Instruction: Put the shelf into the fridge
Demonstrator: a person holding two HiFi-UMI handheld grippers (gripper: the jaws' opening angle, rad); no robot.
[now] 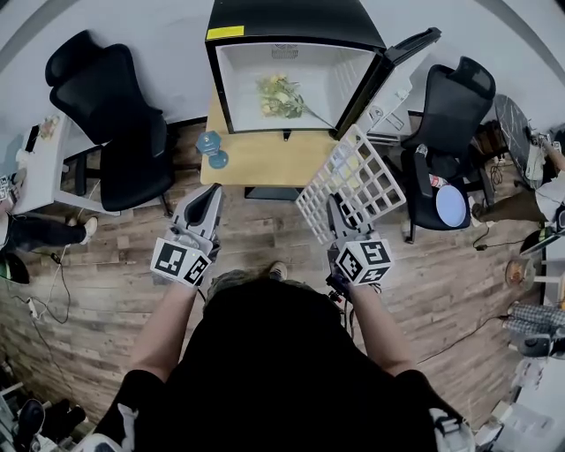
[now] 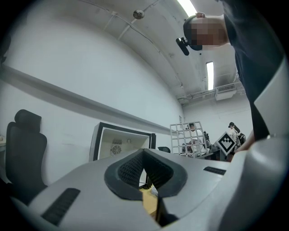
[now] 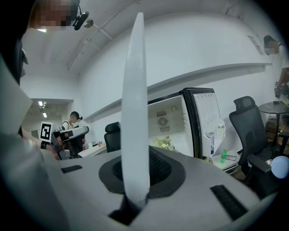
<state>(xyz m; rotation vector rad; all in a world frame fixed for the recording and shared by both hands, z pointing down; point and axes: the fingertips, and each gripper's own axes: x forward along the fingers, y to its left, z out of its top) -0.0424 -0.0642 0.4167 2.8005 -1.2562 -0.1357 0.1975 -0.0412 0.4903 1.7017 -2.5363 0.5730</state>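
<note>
A small black fridge (image 1: pixel 291 19) stands open on a wooden table (image 1: pixel 265 163), with a bunch of yellow flowers (image 1: pixel 281 97) lying inside. The white wire grid shelf (image 1: pixel 357 177) hangs tilted in front of the table's right corner, and my right gripper (image 1: pixel 338 210) is shut on its lower edge. In the right gripper view the shelf (image 3: pixel 135 99) shows edge-on, rising from my right gripper (image 3: pixel 135 189), with the fridge (image 3: pixel 178 118) behind it. My left gripper (image 1: pixel 212 196) is shut and holds nothing, left of the shelf. In its own view my left gripper (image 2: pixel 143 154) points toward the fridge (image 2: pixel 122 140).
The fridge door (image 1: pixel 397 75) swings open to the right and holds bottles. A blue object (image 1: pixel 212 148) sits on the table's left corner. Black office chairs stand at left (image 1: pixel 124 132) and right (image 1: pixel 446 132). A white desk (image 1: pixel 40 168) is far left. People are at the edges.
</note>
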